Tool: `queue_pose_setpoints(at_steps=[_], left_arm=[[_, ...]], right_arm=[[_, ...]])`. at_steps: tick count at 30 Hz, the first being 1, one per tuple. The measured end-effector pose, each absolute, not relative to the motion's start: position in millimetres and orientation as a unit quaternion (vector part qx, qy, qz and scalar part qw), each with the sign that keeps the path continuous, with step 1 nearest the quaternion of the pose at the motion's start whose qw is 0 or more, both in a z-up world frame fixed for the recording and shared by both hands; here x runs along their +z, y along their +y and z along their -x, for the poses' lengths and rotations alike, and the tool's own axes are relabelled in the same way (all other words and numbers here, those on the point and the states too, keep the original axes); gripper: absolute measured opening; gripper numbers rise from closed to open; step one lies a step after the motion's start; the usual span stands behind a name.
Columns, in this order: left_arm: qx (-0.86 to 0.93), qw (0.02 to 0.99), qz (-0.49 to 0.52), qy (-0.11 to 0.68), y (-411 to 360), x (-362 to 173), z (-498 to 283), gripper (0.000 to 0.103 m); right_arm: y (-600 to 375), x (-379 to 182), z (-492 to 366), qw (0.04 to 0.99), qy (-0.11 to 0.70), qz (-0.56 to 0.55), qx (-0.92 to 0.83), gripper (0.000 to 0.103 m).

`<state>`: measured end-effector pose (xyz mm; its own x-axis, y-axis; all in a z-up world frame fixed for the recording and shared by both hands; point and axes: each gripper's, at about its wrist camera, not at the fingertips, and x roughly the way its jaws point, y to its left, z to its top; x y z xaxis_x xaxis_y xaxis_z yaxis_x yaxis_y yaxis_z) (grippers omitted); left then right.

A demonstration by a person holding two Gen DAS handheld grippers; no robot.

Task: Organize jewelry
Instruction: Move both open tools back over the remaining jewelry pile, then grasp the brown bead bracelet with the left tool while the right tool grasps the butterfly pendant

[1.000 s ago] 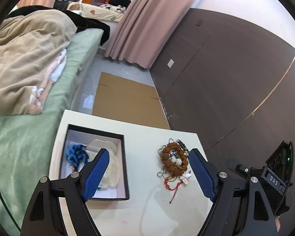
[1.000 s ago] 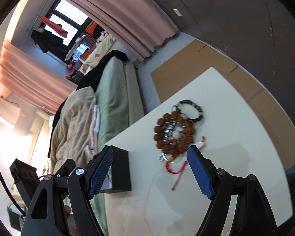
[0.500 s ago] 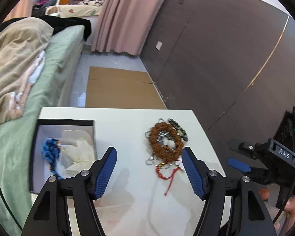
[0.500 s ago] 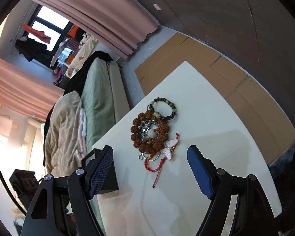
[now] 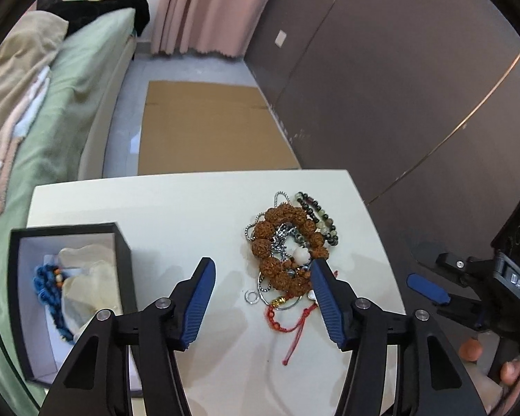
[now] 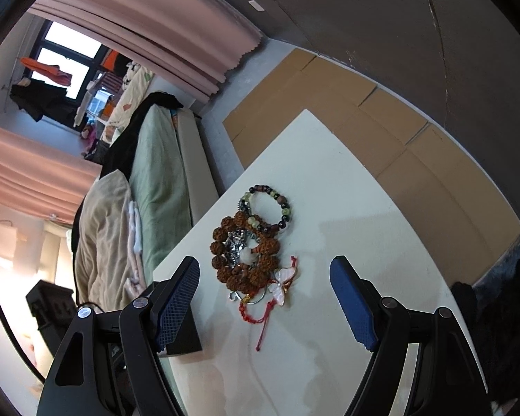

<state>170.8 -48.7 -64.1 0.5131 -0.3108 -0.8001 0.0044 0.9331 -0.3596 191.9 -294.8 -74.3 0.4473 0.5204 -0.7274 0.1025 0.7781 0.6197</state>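
A pile of jewelry lies on the white table [image 5: 176, 208]: a brown seed-bead bracelet [image 5: 287, 242], a dark and green bead bracelet [image 5: 317, 216], silver chains, a red cord [image 5: 291, 326] and a butterfly charm [image 6: 281, 284]. The pile also shows in the right wrist view [image 6: 246, 253]. A black box [image 5: 69, 298] at the left holds a blue bead string [image 5: 45, 287] and a cream pouch. My left gripper [image 5: 261, 306] is open, just before the pile. My right gripper [image 6: 265, 298] is open, over the pile's near end.
A bed with green sheet and beige blanket [image 5: 34, 79] runs along the table's left. Flat cardboard [image 5: 208, 124] lies on the floor beyond the table. A dark wall panel [image 5: 398, 86] stands at the right. The right gripper shows at the left wrist view's right edge [image 5: 468, 284].
My left gripper has swung right, from over the box toward the jewelry pile, and its jaws have narrowed a little. My right gripper has shifted so the pile sits nearer its centre.
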Motion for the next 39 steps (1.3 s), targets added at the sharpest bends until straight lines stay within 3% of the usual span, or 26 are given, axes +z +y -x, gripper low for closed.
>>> queue_pose_setpoints(at_steps=[9,12,13,17,18,22,39], left_arm=[[-0.095,0.841,0.155,0.510,-65,-90,-193,0.058],[-0.098,0.835,0.169,0.514,-65,-104,-198,0.058],[-0.100,0.832,0.172,0.517,-66,-109,-200,0.055],[-0.098,0.824,0.183,0.527,-67,-123,-205,0.022],[-0.097,0.824,0.187,0.526,-65,-122,-203,0.021],[-0.097,0.828,0.197,0.516,-59,-115,-197,0.020],[-0.121,0.849,0.269,0.438,-14,-59,-166,0.020]], right_arm=[[-297,-87,-207,0.776,0.543,-0.297,0.125,0.078],[-293,-98,-210,0.761,0.561,-0.299,0.132,0.071],[-291,-99,-211,0.758,0.563,-0.300,0.136,0.069],[-283,-103,-210,0.760,0.571,-0.282,0.131,0.068],[-282,-106,-210,0.758,0.574,-0.280,0.127,0.066],[-275,-118,-211,0.746,0.591,-0.281,0.126,0.054],[-241,-124,-210,0.781,0.587,-0.194,0.093,0.049]])
